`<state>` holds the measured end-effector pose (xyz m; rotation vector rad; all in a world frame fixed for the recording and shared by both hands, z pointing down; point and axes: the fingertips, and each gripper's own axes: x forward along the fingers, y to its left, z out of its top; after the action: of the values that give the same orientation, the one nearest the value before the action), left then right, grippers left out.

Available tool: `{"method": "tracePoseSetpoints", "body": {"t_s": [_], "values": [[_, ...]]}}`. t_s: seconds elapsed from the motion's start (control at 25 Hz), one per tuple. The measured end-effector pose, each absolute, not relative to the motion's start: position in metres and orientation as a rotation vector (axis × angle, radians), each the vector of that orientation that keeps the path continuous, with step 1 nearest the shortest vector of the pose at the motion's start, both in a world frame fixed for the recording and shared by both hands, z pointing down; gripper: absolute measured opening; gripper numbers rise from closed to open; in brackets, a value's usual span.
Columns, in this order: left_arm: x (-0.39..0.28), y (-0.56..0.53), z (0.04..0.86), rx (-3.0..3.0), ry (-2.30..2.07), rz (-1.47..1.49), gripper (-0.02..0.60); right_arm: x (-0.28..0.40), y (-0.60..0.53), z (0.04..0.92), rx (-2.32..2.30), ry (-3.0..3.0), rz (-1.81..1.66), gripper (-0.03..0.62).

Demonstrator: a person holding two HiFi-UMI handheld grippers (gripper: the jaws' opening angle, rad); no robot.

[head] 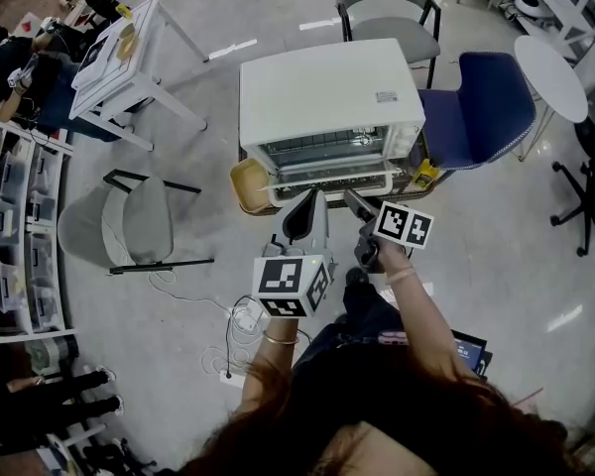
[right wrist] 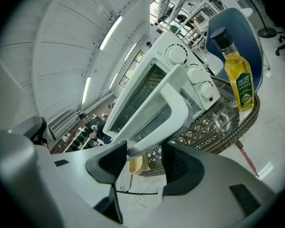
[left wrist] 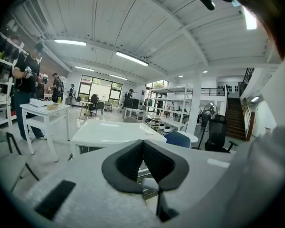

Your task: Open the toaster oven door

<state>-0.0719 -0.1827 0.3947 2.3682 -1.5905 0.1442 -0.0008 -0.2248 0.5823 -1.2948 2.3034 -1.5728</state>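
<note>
Nearest the lens, the right gripper [right wrist: 145, 152]: pads held apart by one end of the door handle [right wrist: 178, 94], which sits between them at the tips. Seems to bear on both pads, so reads as a pinch on the handle rather than a loose straddle, though only just inside the tips. Just to its left, the left gripper [left wrist: 142, 144]: tips pressed together, pinching nothing, aimed across the oven's white top and touching none of it.

Outward from the right jaws, along the handle to the door [head: 327, 177] of the toaster oven [head: 327, 87]: looks tilted out and down from the white body, with its free edge and handle toward the person. Shows a wire rack [head: 322, 149] in the gap above it, from the head view.

Reads as partway done: door off the front, not yet laid flat as far as can be judged. Leaves the rest of the swing, down and toward the person, with the handle in the right pads.

Farther out: a wicker basket [right wrist: 228, 127] under the oven, and a bottle of yellow oil [right wrist: 238, 75] standing just beside the knob end.
</note>
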Motion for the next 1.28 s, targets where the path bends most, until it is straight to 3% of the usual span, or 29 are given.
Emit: {"method": "tracePoseSetpoints", "body": {"t_s": [1.28], "values": [[-0.077,-0.171,0.417,2.322,-1.609,0.171,0.015,0.002,-0.183,0.626,-1.328,2.323,-1.710,0.202]]}}
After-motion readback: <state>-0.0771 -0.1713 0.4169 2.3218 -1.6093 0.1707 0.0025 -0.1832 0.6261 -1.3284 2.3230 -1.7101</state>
